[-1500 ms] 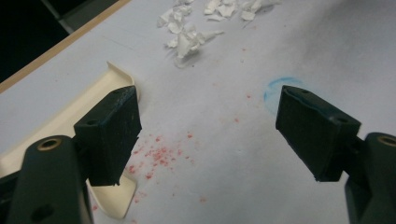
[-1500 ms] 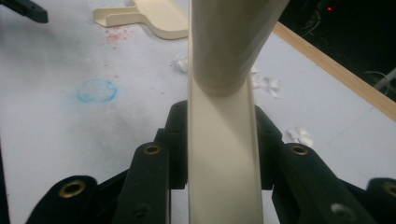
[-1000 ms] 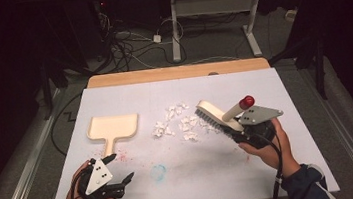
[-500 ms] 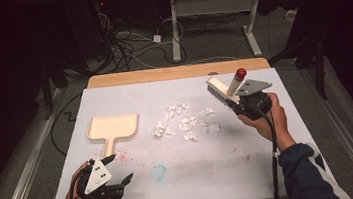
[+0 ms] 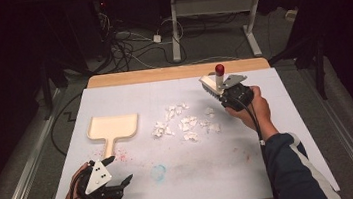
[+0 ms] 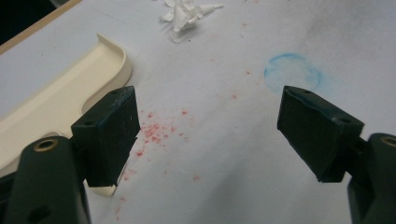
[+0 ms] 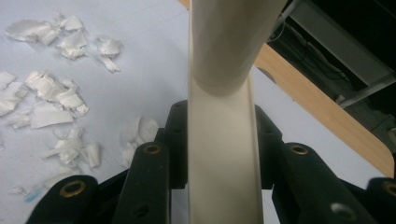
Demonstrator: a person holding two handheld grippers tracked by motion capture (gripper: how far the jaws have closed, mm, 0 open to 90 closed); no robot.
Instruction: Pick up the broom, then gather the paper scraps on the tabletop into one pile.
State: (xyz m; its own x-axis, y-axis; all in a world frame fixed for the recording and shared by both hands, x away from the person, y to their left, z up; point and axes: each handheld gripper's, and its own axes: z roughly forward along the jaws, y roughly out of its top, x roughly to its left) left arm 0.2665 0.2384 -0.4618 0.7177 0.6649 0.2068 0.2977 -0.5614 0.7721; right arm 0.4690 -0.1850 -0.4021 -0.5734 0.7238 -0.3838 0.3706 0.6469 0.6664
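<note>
My right gripper (image 5: 224, 90) is clamped on the brush (image 5: 211, 84) handle, which runs up between its jaws in the right gripper view; the bristle head is cut off there. The brush sits raised past the far right of the paper scraps (image 5: 183, 123). My left gripper (image 5: 117, 171) hangs slack with jaws wide apart near the dustpan (image 5: 112, 127) handle, whose end is hidden behind one jaw
</note>
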